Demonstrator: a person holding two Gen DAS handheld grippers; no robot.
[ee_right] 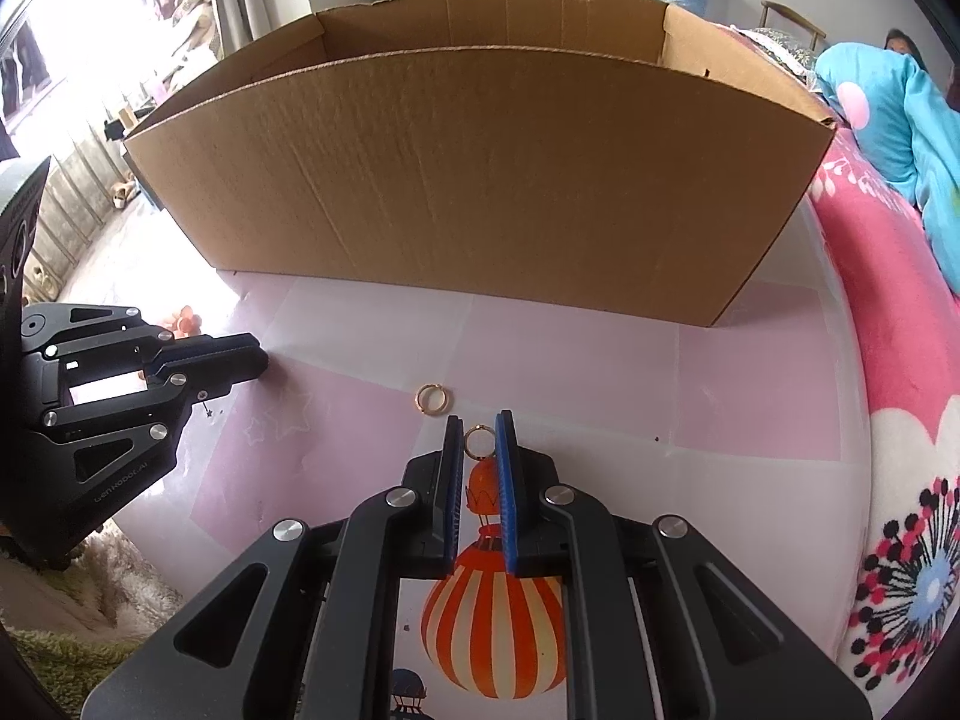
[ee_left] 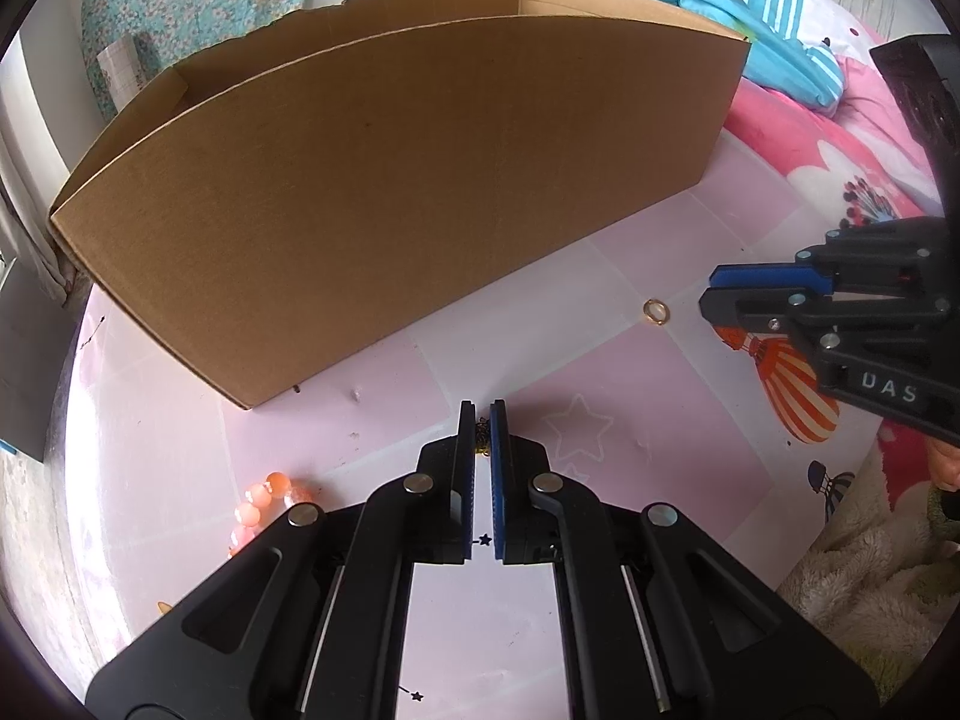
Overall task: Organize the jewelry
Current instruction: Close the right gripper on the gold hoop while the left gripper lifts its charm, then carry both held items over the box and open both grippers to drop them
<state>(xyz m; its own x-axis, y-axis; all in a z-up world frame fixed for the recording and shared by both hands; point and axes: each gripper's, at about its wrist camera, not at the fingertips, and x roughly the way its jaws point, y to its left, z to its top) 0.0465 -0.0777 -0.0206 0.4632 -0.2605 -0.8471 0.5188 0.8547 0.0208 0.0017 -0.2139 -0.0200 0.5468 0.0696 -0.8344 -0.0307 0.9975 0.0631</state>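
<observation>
My left gripper [ee_left: 482, 414] is shut on a small dark-gold chain piece [ee_left: 480, 435] just above the pink mat, in front of the cardboard box [ee_left: 390, 180]. My right gripper [ee_right: 479, 423] is shut on a gold ring [ee_right: 478, 441], held upright between the blue pads. A second gold ring [ee_right: 432, 399] lies on the mat just ahead and left of it; it also shows in the left wrist view [ee_left: 656, 311]. An orange bead bracelet [ee_left: 264, 504] lies left of my left gripper. The right gripper shows in the left wrist view [ee_left: 711, 291], and the left gripper in the right wrist view [ee_right: 261, 360].
The big open cardboard box [ee_right: 480, 180] stands across the back of the mat. A pink flowered blanket [ee_right: 900, 420] lies on the right, with a blue blanket [ee_left: 750, 18] behind. A fluffy cream cloth [ee_left: 870, 570] lies at the near edge.
</observation>
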